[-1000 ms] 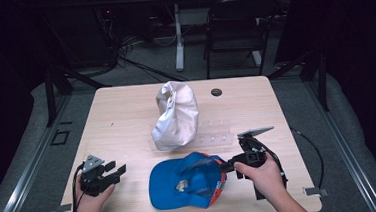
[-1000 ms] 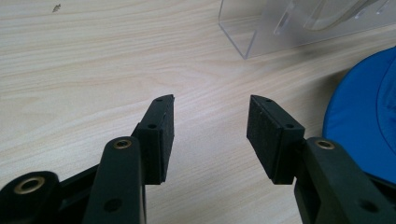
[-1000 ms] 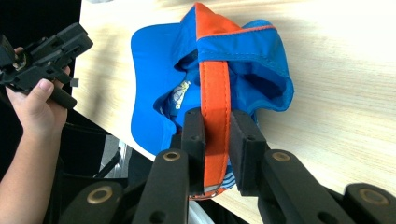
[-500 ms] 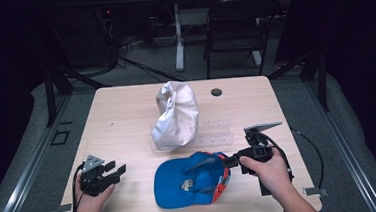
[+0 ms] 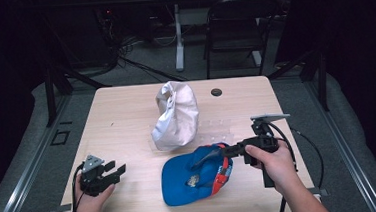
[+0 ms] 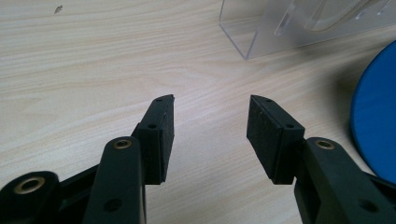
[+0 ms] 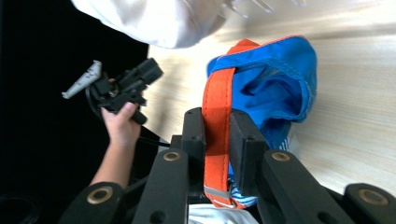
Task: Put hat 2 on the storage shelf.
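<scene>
No legible text anywhere. Blue cap (image 5: 195,173) carries a front emblem, too small and blurred to read; other surfaces unmarked.

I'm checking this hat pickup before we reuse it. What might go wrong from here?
The right gripper is shut only on the orange strap of the blue cap, so the cap may slip out or swing as it rises. A swinging cap might brush the white cap just behind it. The left gripper sits open and apart, giving no support.
</scene>
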{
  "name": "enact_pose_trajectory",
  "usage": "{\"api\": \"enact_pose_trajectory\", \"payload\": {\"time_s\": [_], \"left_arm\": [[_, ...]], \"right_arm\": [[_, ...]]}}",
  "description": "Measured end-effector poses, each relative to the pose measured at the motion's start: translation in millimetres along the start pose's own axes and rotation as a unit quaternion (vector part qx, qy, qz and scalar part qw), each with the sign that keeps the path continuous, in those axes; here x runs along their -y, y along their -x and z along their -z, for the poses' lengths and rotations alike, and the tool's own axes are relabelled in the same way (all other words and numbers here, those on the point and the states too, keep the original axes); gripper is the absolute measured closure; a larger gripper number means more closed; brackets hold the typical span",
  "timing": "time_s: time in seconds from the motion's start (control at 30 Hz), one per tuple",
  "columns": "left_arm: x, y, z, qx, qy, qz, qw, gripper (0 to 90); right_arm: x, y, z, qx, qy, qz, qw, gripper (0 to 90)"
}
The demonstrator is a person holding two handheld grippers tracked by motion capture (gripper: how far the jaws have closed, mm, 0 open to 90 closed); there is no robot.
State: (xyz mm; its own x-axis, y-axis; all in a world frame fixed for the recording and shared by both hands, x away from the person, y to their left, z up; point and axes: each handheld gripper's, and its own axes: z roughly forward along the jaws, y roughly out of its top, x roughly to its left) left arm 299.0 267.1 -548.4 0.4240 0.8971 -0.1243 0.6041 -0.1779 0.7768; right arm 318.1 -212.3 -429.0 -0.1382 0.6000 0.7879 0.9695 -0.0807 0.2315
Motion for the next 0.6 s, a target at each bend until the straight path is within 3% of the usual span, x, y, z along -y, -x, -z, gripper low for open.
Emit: {"api": "enact_pose_trajectory", "payload": {"time_s": [0.2,0.6], "left_arm": [[0.1,0.3,-0.6,0.000,-0.003,-0.001,1.0000,51.8],[0.2,-0.5,-0.4,0.001,-0.004,-0.001,1.0000,51.8]], "right_arm": [[-3.8,-9.8,10.1,-0.023,0.010,0.003,0.9997,78.0],[-10.8,-21.8,26.9,-0.034,0.020,0.003,0.9992,78.0]]}}
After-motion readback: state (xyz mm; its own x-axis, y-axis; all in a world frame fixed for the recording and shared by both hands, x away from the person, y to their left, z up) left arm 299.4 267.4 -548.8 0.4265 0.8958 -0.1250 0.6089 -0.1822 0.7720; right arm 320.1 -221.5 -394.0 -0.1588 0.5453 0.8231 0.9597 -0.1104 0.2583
